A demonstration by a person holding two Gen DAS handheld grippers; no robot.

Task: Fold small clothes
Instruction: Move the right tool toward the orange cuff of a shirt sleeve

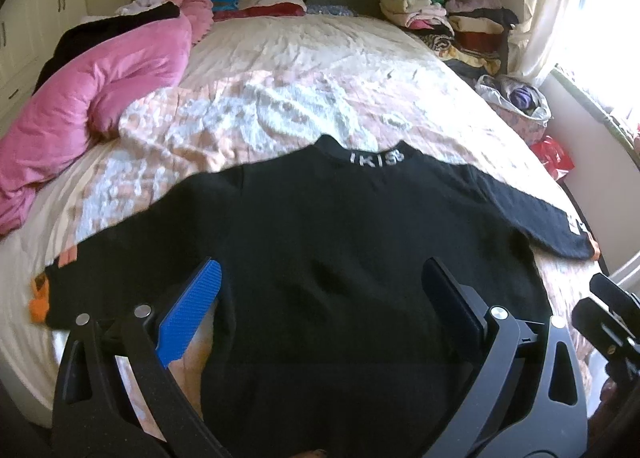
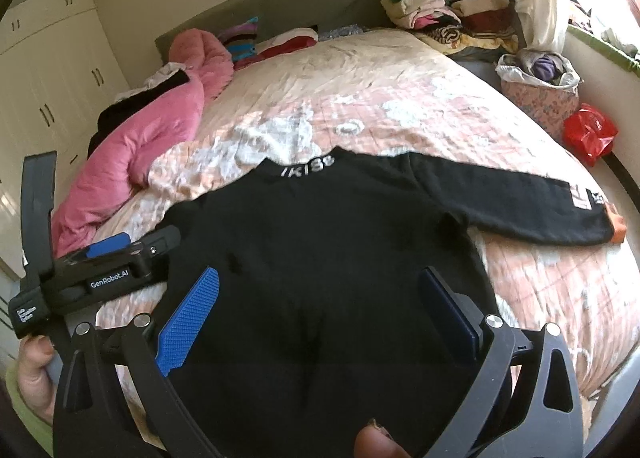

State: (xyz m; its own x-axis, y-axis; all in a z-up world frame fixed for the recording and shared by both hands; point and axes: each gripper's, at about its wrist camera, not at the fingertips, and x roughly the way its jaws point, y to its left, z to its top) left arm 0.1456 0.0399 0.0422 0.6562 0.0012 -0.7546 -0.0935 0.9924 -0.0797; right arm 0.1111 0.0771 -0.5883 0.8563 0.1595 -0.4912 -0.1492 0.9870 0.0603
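A black long-sleeved sweater (image 1: 328, 226) lies spread flat on the bed, collar with white letters pointing away, sleeves out to both sides with orange cuffs. It also shows in the right wrist view (image 2: 320, 242). My left gripper (image 1: 324, 290) is open and empty, hovering over the sweater's lower left part. My right gripper (image 2: 320, 294) is open and empty over the sweater's lower middle. The left gripper's body shows in the right wrist view (image 2: 116, 270) at the sweater's left side.
A pink quilt (image 1: 100, 74) lies bunched along the bed's left side. Stacks of folded clothes (image 1: 448, 14) sit at the far right corner. A basket of clothes (image 2: 540, 82) and a red bag (image 2: 588, 130) stand beside the bed's right edge.
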